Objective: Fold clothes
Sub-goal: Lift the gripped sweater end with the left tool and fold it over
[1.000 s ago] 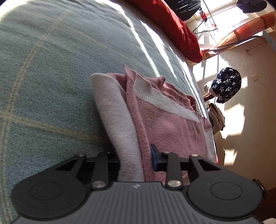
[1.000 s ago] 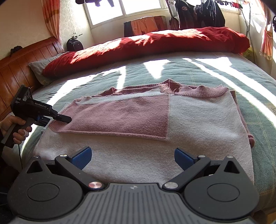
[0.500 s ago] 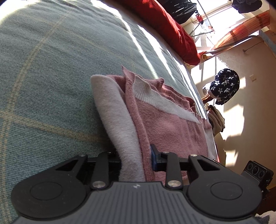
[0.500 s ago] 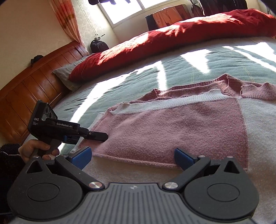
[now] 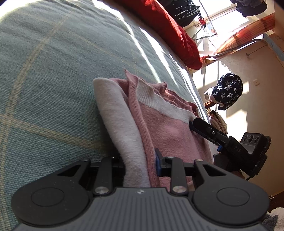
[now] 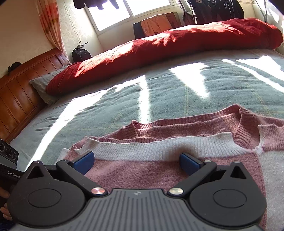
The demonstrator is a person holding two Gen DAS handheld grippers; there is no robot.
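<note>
A pink and white knitted sweater (image 6: 159,170) lies partly folded on the green bed cover (image 6: 159,88). In the left wrist view my left gripper (image 5: 140,160) is shut on the folded edge of the sweater (image 5: 134,142), white and pink layers pinched between its pads. My right gripper (image 6: 136,160) hangs open over the pink panel just below the white ribbed band (image 6: 159,147), jaws wide with cloth under them and nothing gripped. The left wrist view shows the right gripper (image 5: 195,124) reaching onto the sweater from the right. The left gripper's body (image 6: 8,160) shows at the far left edge.
A red duvet (image 6: 159,49) lies along the far side of the bed, with a grey pillow (image 6: 40,85) and wooden headboard (image 6: 17,85) at left. A window (image 6: 124,12) with hanging clothes is behind. A star-patterned dark cloth (image 5: 229,90) hangs beyond the bed edge.
My right gripper has moved left and forward across the sweater, from its near hem up to the white ribbed band, and now appears in the left wrist view. The left gripper kept its grip and place.
</note>
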